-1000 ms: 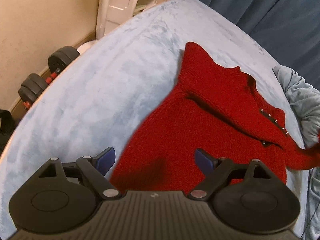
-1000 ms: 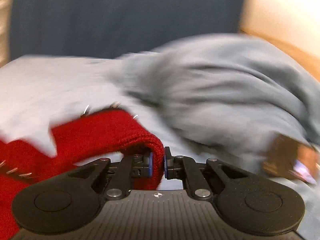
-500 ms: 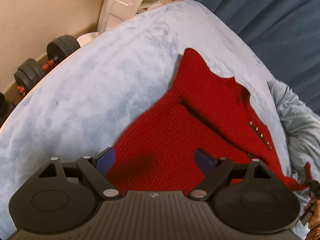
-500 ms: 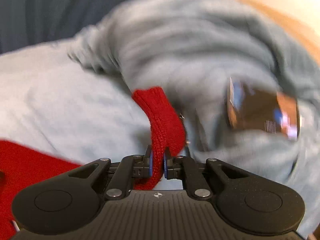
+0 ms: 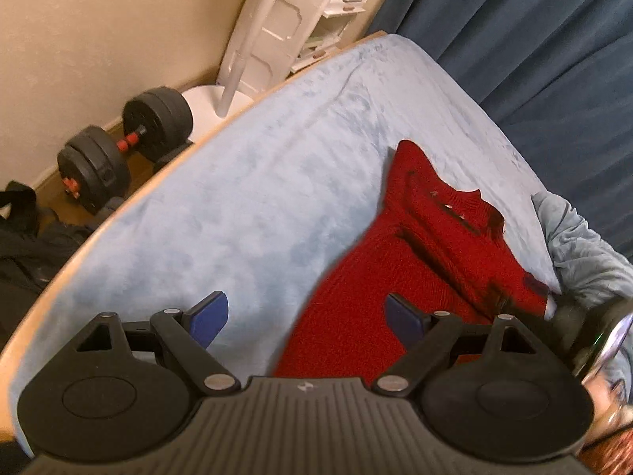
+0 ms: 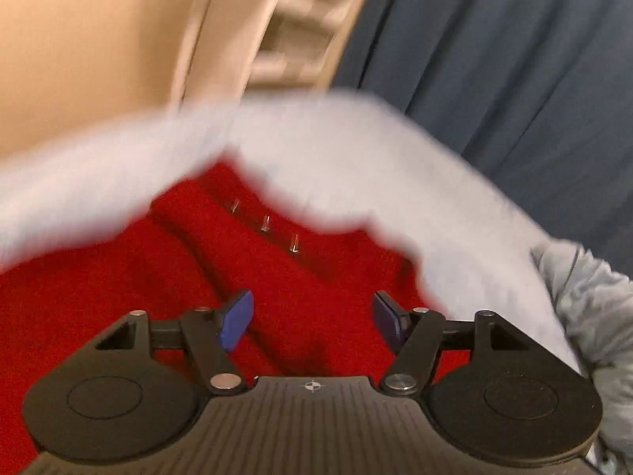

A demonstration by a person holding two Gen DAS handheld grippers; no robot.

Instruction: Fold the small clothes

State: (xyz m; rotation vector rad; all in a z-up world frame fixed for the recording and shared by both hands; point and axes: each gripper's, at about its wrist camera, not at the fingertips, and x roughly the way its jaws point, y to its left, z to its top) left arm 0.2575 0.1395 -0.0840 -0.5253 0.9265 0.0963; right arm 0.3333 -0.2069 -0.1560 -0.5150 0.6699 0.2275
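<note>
Both tools now gape empty over the sweater (image 5: 427,245) on the bed (image 5: 257,198): the right tool (image 6: 312,318) has released the sleeve it pinched. One sleeve fold looks done; the left tool (image 5: 306,316) hovers at the hem.

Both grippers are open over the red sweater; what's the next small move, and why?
Probably lower the left gripper onto the sweater hem edge between its open fingers and close. The right gripper hovers open, holding nothing, and the sweater's lower body looks unfolded on the blanket.
</note>
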